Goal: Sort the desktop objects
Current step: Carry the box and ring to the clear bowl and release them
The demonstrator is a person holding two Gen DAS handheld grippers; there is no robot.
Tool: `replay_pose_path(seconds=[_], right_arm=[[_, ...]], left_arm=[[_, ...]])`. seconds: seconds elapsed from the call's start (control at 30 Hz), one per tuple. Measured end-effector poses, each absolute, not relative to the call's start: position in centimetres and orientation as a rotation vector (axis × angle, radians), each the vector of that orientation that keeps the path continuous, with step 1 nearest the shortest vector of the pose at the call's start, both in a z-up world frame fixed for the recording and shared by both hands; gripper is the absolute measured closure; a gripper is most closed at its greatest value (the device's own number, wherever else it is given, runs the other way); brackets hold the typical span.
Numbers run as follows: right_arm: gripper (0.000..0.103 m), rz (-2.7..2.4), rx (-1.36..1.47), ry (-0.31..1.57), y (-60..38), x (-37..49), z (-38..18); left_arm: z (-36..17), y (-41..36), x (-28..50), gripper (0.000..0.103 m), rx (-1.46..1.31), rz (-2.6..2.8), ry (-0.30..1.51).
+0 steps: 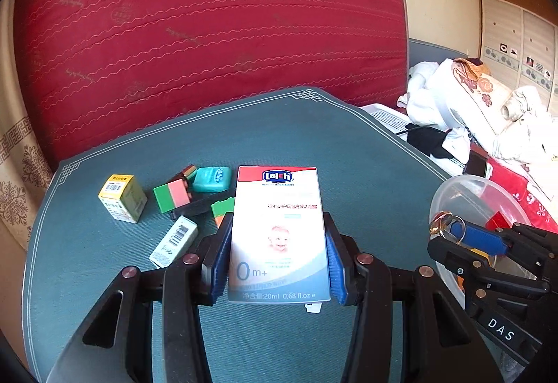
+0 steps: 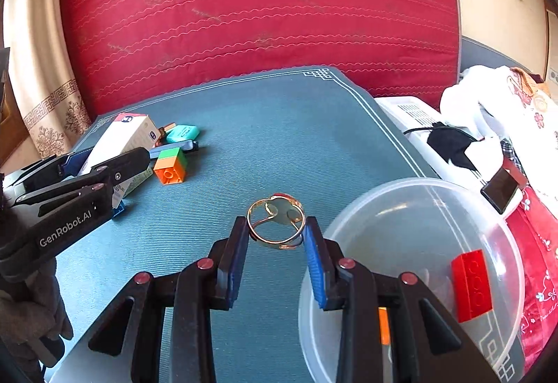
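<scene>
Your left gripper [image 1: 279, 257] is clamped on a white carton [image 1: 279, 233] with a red top band and a baby picture, both blue pads pressed against its long sides at about a third of full spread. The carton is lifted off the teal table mat [image 1: 314, 146] and points toward 12 o'clock in the left wrist view.

Your right gripper [image 2: 277, 243] has its fingers nearly closed on a gold ring [image 2: 275, 224], pinching the band from both sides. The ring hangs above the mat, just beside the rim of the clear plastic bowl [image 2: 418, 194], which sits at 4 o'clock from the ring in the right wrist view. Inside the bowl lies 1 red brick [image 2: 472, 285] near its right wall, and an orange piece [image 2: 383, 325] shows behind the right finger.

The unsorted pile sits at 10 o'clock from the carton in the left wrist view: a yellow box [image 1: 122, 196], a green-and-pink block [image 1: 172, 194], a teal floss case [image 1: 212, 179], a dark flat piece [image 1: 198, 205], a green-and-orange brick [image 1: 223, 208] partly hidden by the carton, and a small white barcode box [image 1: 173, 242] lying tilted by your left finger.

At 2 o'clock, off the table, white and floral fabric [image 1: 470, 97] is heaped by a dark phone [image 1: 475, 163].
</scene>
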State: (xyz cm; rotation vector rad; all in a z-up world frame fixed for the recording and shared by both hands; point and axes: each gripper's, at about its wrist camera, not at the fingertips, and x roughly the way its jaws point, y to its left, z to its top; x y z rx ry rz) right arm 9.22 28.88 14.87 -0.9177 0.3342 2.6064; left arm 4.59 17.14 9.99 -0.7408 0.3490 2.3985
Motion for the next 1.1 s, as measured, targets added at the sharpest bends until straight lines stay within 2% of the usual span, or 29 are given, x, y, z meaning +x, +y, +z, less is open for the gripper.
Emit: replay_pose_path(seconds=[0.33,1.1], right_arm=[[0.067,2.544,-0.880,0.377,31.7,11.8,15.1],[0.067,2.395,-0.861,0.399,36.0,17.4,14.9]], left_arm=[[9.4,21.3,6.9,0.054,-0.742,2.293,0.385],[9.5,27.4,10.9,0.053,-0.779,2.018,0.329]])
